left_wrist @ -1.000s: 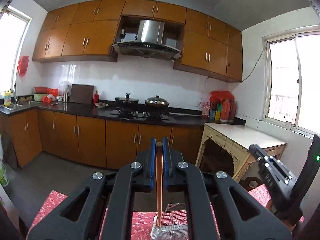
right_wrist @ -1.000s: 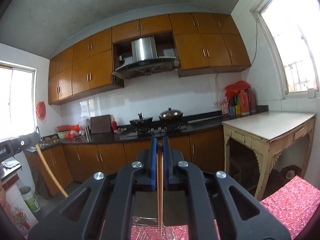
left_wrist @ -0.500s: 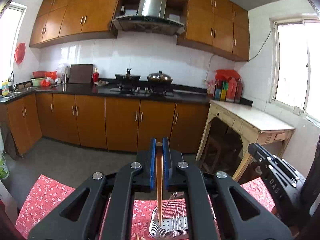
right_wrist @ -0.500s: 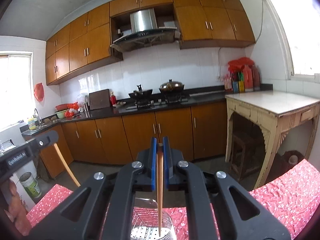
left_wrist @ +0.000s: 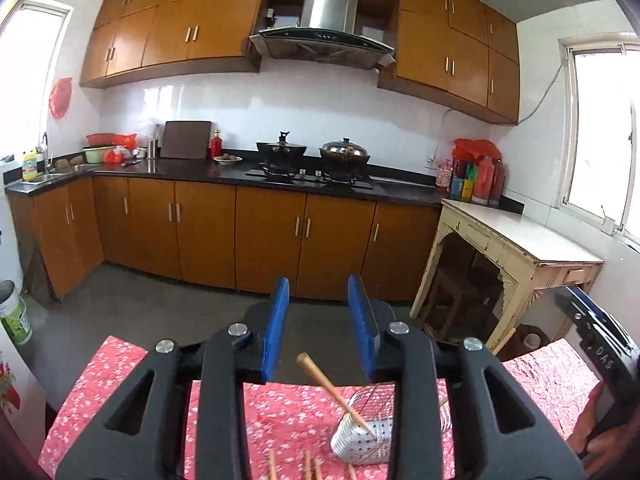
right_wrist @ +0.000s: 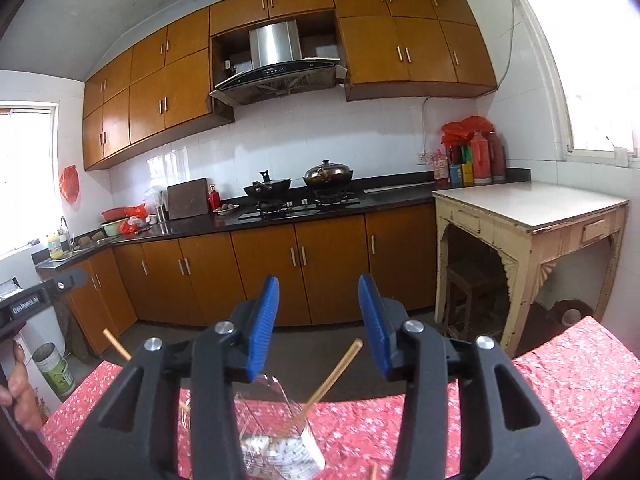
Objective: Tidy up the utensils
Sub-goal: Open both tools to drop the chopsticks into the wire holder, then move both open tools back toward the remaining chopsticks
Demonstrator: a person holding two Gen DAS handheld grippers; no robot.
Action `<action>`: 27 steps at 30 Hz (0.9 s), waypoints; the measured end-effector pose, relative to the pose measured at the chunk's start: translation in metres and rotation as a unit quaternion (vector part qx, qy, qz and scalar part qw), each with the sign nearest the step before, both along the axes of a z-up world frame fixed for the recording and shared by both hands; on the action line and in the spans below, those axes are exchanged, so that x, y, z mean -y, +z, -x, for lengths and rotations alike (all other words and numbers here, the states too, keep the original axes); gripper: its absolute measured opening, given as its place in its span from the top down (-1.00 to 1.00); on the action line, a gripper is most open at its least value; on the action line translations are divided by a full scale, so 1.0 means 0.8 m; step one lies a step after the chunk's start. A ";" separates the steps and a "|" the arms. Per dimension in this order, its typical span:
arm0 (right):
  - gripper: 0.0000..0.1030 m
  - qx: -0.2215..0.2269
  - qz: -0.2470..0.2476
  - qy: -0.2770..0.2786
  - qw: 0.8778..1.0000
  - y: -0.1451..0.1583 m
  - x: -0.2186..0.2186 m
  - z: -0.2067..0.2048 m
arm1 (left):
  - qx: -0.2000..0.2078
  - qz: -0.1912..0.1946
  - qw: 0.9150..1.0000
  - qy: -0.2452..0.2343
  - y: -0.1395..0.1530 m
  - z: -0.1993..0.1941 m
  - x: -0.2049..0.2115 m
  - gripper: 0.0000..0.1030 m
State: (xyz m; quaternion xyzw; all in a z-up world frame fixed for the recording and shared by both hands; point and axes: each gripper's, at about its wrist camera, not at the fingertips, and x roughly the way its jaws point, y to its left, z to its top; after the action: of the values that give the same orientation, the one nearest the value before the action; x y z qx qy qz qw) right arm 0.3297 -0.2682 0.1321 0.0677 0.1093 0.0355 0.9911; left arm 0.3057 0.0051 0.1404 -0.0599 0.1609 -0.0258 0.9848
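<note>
Utensil basket [right_wrist: 280, 446]: blurred in right wrist view, base hidden behind the gripper body. Loose chopsticks [left_wrist: 308, 468] below the left tool: cut off by bottom edge, count unclear. Counter bottle labels [left_wrist: 466, 186]: too small to read.

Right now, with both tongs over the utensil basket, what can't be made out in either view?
- Basket base: left wrist view, cut off by the left tongs frame.
- Basket contents: right wrist view, motion blur.
- Loose chopsticks on the cloth: cut off by the bottom edge, count unclear.
- Right tongs: chopstick tip hidden inside the blurred basket.
</note>
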 end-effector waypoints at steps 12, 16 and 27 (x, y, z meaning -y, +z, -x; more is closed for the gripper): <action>0.16 -0.047 -0.005 -0.021 0.999 -0.048 0.048 0.121 | -0.011 -0.010 1.000 0.017 -0.043 0.117 -0.046 0.14; 0.16 -0.072 0.004 -0.031 0.997 -0.086 0.058 0.163 | -0.022 -0.021 0.999 0.016 -0.077 0.152 -0.049 0.07; 0.17 -0.166 0.013 -0.058 0.984 -0.214 0.083 0.234 | -0.051 -0.056 0.997 0.007 -0.173 0.220 -0.037 -0.16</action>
State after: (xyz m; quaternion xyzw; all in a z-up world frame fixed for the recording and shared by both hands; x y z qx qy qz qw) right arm 0.1421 -0.3349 -0.0389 0.0660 0.2686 -0.0355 0.9603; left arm 0.1301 0.0350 0.0018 -0.0067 0.2118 -0.0069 0.9773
